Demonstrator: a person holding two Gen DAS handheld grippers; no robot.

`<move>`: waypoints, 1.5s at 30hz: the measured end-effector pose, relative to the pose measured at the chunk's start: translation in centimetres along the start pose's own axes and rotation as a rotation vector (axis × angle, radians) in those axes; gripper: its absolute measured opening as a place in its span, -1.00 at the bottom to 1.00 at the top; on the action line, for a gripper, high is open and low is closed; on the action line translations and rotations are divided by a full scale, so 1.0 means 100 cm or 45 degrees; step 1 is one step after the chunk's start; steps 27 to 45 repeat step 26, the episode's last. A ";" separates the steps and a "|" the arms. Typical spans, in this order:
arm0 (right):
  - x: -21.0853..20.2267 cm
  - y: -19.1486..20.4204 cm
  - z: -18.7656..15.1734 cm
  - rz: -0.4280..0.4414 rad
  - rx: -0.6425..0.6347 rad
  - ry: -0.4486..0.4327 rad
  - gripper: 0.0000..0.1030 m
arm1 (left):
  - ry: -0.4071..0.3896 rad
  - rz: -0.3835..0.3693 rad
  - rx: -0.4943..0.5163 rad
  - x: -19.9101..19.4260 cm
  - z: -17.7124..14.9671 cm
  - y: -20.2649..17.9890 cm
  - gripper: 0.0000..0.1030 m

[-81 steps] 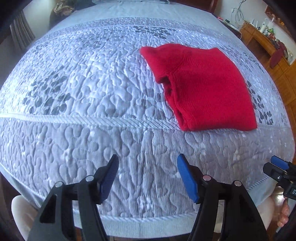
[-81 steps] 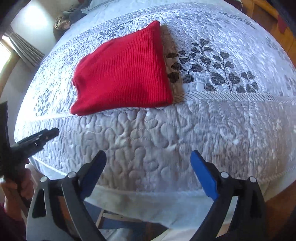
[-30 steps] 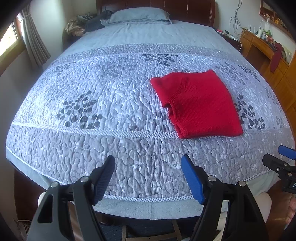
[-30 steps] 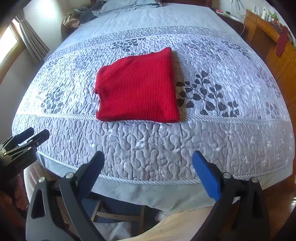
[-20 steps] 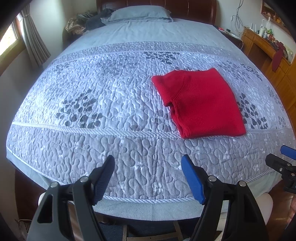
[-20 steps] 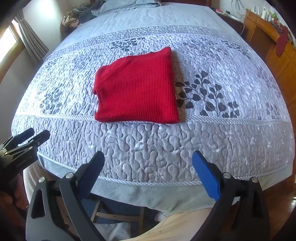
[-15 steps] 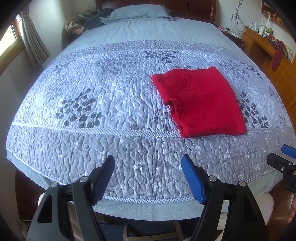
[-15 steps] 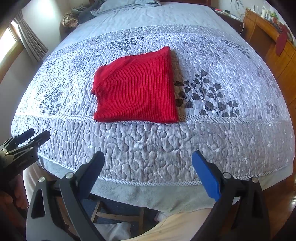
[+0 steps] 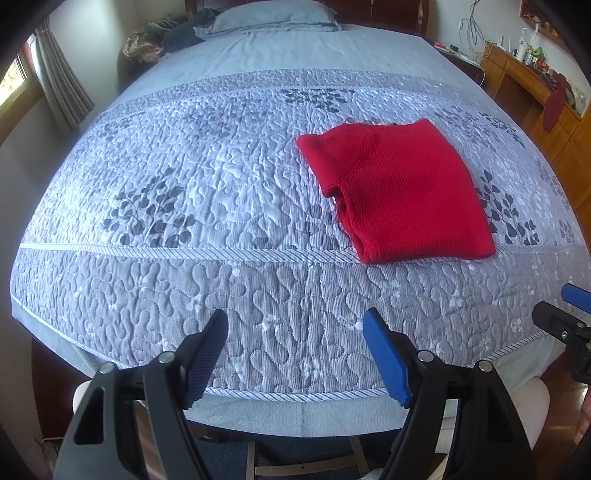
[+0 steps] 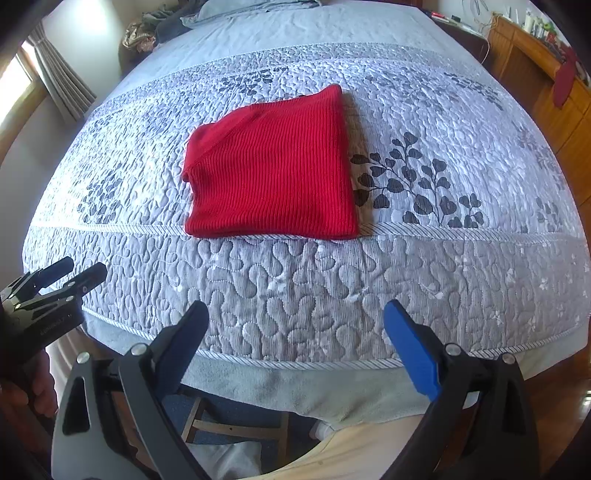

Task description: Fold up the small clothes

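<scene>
A red knit sweater (image 9: 399,188) lies folded into a flat rectangle on the quilted grey bedspread (image 9: 221,229); it also shows in the right wrist view (image 10: 273,170). My left gripper (image 9: 295,325) is open and empty, held over the foot edge of the bed, well short of the sweater. My right gripper (image 10: 295,317) is open and empty, also back at the foot edge. Each gripper shows at the side of the other's view: the right one (image 9: 565,314), the left one (image 10: 59,277).
A pillow (image 9: 273,16) and a heap of dark clothes (image 9: 162,33) lie at the head of the bed. A wooden dresser (image 9: 535,92) with small items stands to the right. A curtain (image 9: 62,92) hangs at the left. A stool (image 10: 236,428) stands below the bed's foot.
Both grippers have pulled back and up from the bed since the oldest frames, so the sweater looks smaller and more of the room shows. Over the last second almost nothing moves.
</scene>
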State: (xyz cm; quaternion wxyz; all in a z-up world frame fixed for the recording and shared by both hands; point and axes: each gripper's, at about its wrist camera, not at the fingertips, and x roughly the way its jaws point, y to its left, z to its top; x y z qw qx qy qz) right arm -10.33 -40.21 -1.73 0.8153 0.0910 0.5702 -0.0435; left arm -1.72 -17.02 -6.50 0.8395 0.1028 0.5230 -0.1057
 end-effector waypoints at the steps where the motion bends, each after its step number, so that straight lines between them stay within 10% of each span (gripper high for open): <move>1: 0.001 -0.001 0.000 -0.002 0.002 0.002 0.85 | 0.000 -0.001 -0.001 0.000 0.000 0.000 0.48; 45: 0.008 -0.008 0.001 0.012 0.036 0.013 0.85 | 0.023 0.007 -0.002 0.006 0.001 -0.001 0.48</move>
